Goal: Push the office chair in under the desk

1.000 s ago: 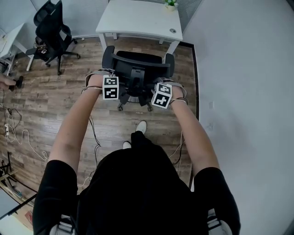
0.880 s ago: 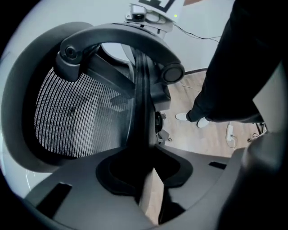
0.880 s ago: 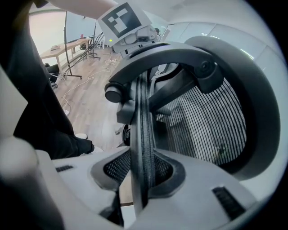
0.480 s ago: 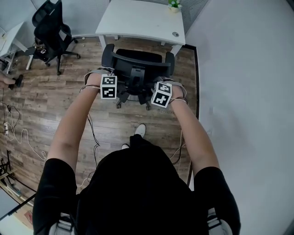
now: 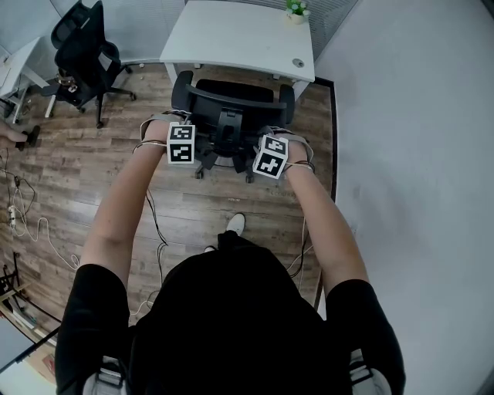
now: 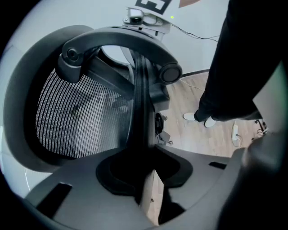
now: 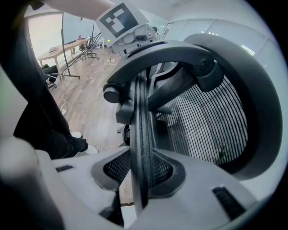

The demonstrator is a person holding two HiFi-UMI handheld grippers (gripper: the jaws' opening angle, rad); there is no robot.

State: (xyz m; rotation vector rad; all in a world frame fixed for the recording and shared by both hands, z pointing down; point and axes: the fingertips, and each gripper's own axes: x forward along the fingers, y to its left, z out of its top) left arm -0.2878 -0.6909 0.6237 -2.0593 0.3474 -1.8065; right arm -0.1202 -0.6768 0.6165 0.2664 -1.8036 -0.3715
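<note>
The black office chair (image 5: 231, 104) stands at the front edge of the white desk (image 5: 231, 35), its back toward me. My left gripper (image 5: 182, 133) is shut on the left rim of the backrest, and my right gripper (image 5: 272, 143) is shut on the right rim. In the left gripper view the dark frame edge (image 6: 141, 99) runs down between the jaws of the left gripper (image 6: 144, 175), with the mesh (image 6: 81, 117) beside it. The right gripper view shows the ribbed rim (image 7: 141, 126) pinched in the right gripper (image 7: 141, 173). The seat is mostly hidden by the backrest.
A second black chair (image 5: 85, 46) stands at the back left by another white table (image 5: 15, 69). Cables (image 5: 31, 224) trail over the wooden floor at the left. A pale wall (image 5: 409, 154) runs close along the right. A small plant (image 5: 296, 9) sits on the desk.
Both grippers and the chair have moved forward, toward the desk. The chair's front now lies closer to the desk edge. My foot has stepped forward too.
</note>
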